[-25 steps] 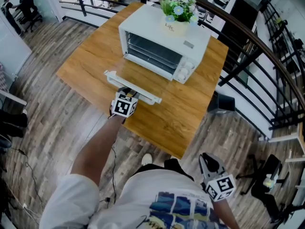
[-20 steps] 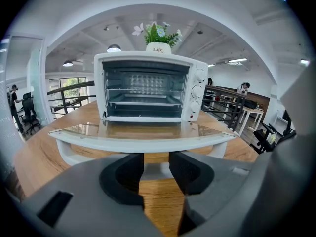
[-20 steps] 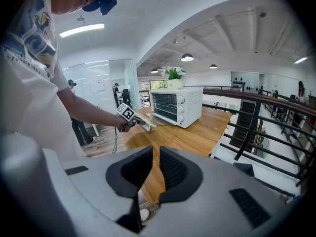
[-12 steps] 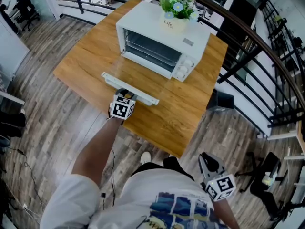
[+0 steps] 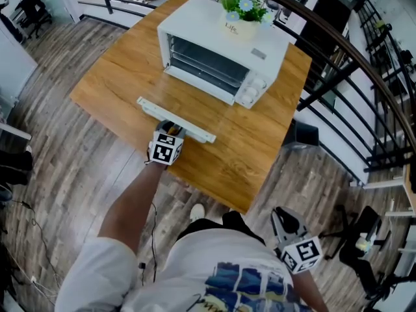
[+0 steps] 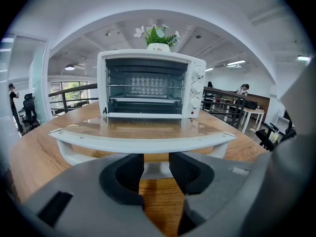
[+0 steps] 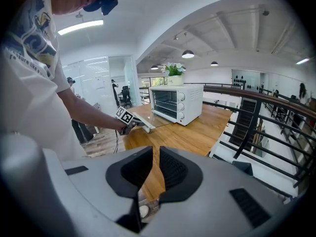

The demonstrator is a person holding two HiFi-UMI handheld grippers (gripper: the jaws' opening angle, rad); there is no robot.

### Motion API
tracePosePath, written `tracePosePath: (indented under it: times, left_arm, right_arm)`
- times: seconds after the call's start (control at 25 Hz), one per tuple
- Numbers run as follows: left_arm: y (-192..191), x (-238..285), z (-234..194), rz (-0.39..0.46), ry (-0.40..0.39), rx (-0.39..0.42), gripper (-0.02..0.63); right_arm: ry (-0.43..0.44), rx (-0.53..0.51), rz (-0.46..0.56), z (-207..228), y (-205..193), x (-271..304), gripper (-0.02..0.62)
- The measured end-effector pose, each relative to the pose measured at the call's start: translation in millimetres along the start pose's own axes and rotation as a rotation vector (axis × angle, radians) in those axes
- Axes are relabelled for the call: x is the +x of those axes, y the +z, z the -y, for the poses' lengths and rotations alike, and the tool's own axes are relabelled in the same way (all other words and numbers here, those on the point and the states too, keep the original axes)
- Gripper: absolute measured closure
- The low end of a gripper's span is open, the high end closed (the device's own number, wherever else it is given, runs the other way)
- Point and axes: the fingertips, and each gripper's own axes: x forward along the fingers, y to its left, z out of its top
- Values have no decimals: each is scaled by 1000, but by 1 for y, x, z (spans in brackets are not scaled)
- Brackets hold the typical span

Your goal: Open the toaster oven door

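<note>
The left gripper point(image 6: 156, 162) has its jaws released, standing somewhat apart with nothing clamped. The middle of the door's white handle point(image 6: 74, 158) shows in the gap just past the tips, and whether the pads touch it cannot be told. The handle runs crosswise under the front edge of the door point(image 5: 186, 106), which lies folded fully down, flat and level over the bench point(image 5: 120, 70), its glass pane facing up. Behind the door the oven point(image 5: 221, 47) stands open, with its wire rack in view and its knobs down the right side of its front. A pot of flowers point(image 5: 242, 19) sits on its top. In the head view the left gripper is held out at the bench's near edge, against the door's rim. The right gripper point(image 7: 155, 168) is well apart from all this, low beside the person's body and off the bench. Its jaws are clenched almost together, with only a thin slit between the pads and nothing in it. A dark railing point(image 5: 341, 77) curves past the bench's far side, above the wood floor point(image 5: 58, 174).
</note>
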Motion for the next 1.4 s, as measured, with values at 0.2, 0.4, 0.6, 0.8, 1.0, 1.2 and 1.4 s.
tracePosePath:
  times: [0.2,0.4,0.6,0.8,1.0,1.2,1.4]
  left_arm:
    - [-9,5,-1,24,4,0,453]
    - [-13,6,-1,40,2,0,453]
    - [-14,7,-1,43,4,4,453]
    - [-13,8,-1,45,3,5,453]
    - [-14,8,-2,46,4,6,453]
    - [-14,8,-1,47,5,5,453]
    - [-14,8,-1,48,4,7,453]
  right_arm:
    - [-9,7,-53,-2,-1,1,552]
    - [-10,10,-58,-2,-1,2,552]
    - [-5,13,-72,-1,-2,5,554]
    - [4,16,-60,-3,3,12,554]
    - [6,23,-40,-3,5,15,554]
    - [2,15,-54,-1,0,14,554]
    - [4,19,-39,-4,5,18,554]
